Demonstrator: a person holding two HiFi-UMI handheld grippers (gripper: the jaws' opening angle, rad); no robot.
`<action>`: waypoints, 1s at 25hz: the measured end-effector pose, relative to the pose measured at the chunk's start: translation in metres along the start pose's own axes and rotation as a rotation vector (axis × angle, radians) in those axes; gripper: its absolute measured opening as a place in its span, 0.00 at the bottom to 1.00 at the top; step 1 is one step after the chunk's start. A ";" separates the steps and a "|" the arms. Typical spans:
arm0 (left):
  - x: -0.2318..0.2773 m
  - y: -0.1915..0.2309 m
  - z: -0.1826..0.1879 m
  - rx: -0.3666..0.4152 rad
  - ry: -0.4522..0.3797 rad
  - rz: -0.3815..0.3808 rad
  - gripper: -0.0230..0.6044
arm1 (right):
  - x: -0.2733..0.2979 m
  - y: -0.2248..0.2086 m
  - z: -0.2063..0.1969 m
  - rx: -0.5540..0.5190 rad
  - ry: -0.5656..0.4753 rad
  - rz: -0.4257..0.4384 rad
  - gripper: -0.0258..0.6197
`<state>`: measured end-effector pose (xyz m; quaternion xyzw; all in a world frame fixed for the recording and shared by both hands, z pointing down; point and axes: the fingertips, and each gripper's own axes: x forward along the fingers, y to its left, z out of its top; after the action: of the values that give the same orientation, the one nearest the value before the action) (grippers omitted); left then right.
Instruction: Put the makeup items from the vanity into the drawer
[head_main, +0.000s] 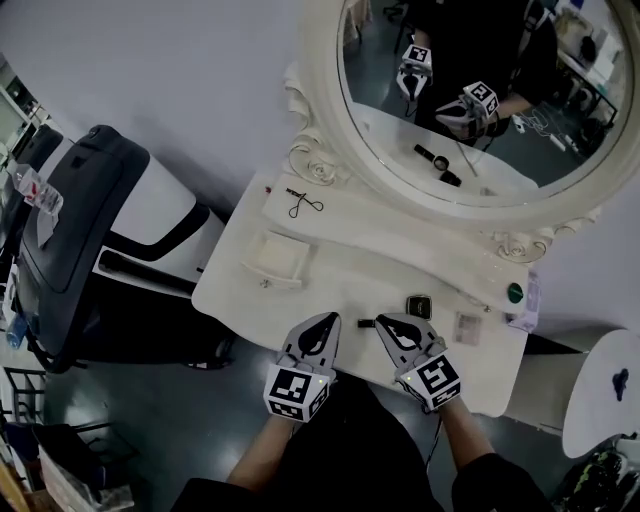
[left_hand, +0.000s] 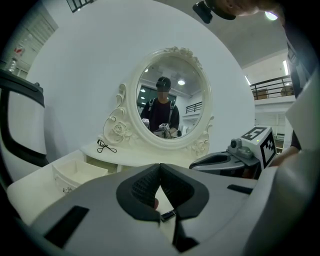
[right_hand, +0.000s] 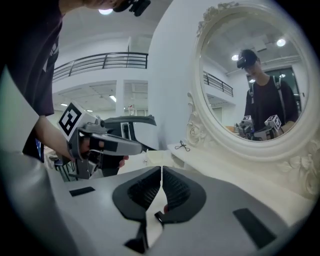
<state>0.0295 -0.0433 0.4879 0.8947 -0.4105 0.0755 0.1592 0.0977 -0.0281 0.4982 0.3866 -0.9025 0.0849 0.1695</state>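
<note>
- Nearest in the head view, the left hand-held gripper (head_main: 322, 325) and the right hand-held gripper (head_main: 392, 325) hang side by side over the front edge of the cream vanity counter (head_main: 340, 270).
- On the counter just beyond them lie a small black tube (head_main: 365, 323), between the two tips, and a dark square compact (head_main: 418, 306). A small clear packet (head_main: 467, 328) lies further right.
- A round green item (head_main: 515, 292) sits near the right end. A black eyelash curler (head_main: 300, 204) lies at the back left, beside the ornate oval mirror (head_main: 330, 170).
- A small cream drawer (head_main: 270, 277) stands pulled open on the left of the counter, and its inside looks bare.
- In the left gripper view, the left hand-held gripper (left_hand: 160, 167) has its jaws pressed together with nothing between them.
- The black tube (left_hand: 168, 215) shows on the counter through the gap below the jaws, and the open drawer (left_hand: 75, 172) lies beyond to the left.
- In the right gripper view, the right hand-held gripper (right_hand: 161, 170) also has its jaws together and empty. The eyelash curler (right_hand: 182, 146) is far off by the mirror.
- Judged from this, the task has barely begun. The drawer is ready, but every item seen is on the counter and none is held.
</note>
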 end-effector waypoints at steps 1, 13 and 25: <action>0.006 0.002 -0.002 -0.004 0.006 0.007 0.06 | 0.005 -0.003 -0.006 -0.014 0.030 0.028 0.08; 0.046 0.018 -0.028 -0.030 0.055 0.049 0.06 | 0.038 -0.006 -0.085 -0.279 0.437 0.320 0.21; 0.046 0.033 -0.057 -0.098 0.077 0.049 0.06 | 0.069 0.002 -0.146 -0.648 0.802 0.445 0.27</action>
<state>0.0341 -0.0758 0.5612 0.8720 -0.4289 0.0933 0.2167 0.0872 -0.0315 0.6594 0.0527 -0.8072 -0.0228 0.5874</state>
